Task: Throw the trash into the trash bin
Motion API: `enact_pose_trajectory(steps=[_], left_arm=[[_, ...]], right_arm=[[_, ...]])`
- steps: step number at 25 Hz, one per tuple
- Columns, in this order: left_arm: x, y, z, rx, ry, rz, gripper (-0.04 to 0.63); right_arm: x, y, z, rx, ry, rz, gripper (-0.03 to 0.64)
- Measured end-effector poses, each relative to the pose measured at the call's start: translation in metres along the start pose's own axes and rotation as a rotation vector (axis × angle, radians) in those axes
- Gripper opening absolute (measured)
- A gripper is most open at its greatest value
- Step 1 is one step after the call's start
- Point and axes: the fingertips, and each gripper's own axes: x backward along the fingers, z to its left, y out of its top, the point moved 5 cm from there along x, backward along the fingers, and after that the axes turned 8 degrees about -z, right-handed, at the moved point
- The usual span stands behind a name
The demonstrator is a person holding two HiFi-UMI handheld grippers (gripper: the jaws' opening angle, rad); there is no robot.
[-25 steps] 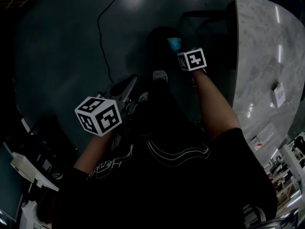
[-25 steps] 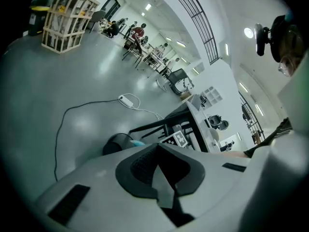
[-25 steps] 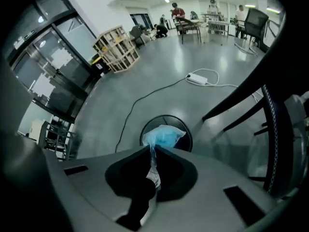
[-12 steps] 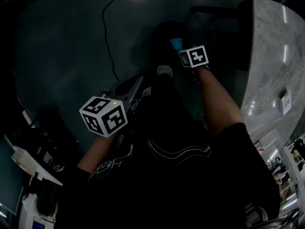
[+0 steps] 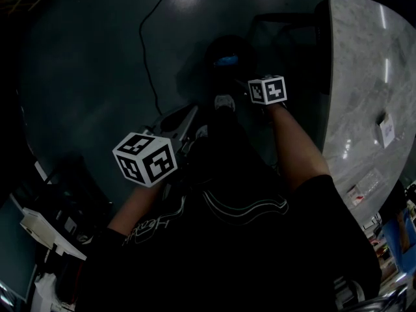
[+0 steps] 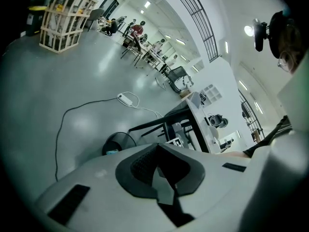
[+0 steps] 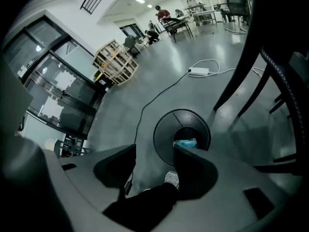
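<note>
**Right gripper view:** the right gripper (image 7: 154,147) is pointing steeply down over the trash bin (image 7: 166,124). Its jaws have just been opening, and the pads are standing well spread with nothing between them. The blue trash (image 7: 186,142) is sitting inside the bin's dark opening, apart from both pads. A shoe (image 7: 171,179) is showing on the near side of the bin.

**Left gripper view:** the left gripper (image 6: 157,151) is idling with its pads pressed together on nothing. The bin is lying well beyond it on the floor.

**Head view:** the bin is standing at the far centre, left of the marble table (image 5: 364,77). The trash is showing as a blue patch in its mouth.

**Judgement:** the release is looking sound. Recommended practice is keeping the jaws spread, confirming the trash is not hanging on the opening's edge, then lifting straight up clear of the rim
</note>
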Motion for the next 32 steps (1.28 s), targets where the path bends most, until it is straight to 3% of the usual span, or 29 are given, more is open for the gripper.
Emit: enact_pose_trajectory(steps=[3, 7, 13, 18, 24, 26, 32], left_arm=[[0.003, 0.000, -0.007, -0.021, -0.023, 0.004, 0.006], [0.011, 0.003, -0.019, -0.061, -0.065, 0.006, 0.006], [0.032, 0.003, -0.038, -0.132, -0.118, -0.004, 0.006], [0.052, 0.005, -0.058, -0.198, -0.190, -0.020, 0.006], [0.081, -0.008, -0.081, -0.258, -0.254, -0.026, 0.006], [0.089, -0.013, -0.094, -0.277, -0.287, -0.025, 0.006], [0.091, -0.020, -0.149, -0.402, -0.421, 0.001, 0.006]], right_arm=[[0.013, -0.008, 0.007, 0.009, -0.001, -0.018, 0.252], [0.039, 0.000, 0.031, 0.036, 0.017, -0.116, 0.252], [0.105, 0.013, 0.110, 0.028, 0.114, -0.309, 0.249], [0.189, 0.015, 0.161, 0.074, 0.094, -0.520, 0.186], [0.296, -0.006, 0.197, 0.040, 0.112, -0.760, 0.098], [0.326, -0.024, 0.202, 0.028, 0.087, -0.820, 0.072], [0.384, -0.102, 0.189, 0.063, -0.115, -0.863, 0.046]])
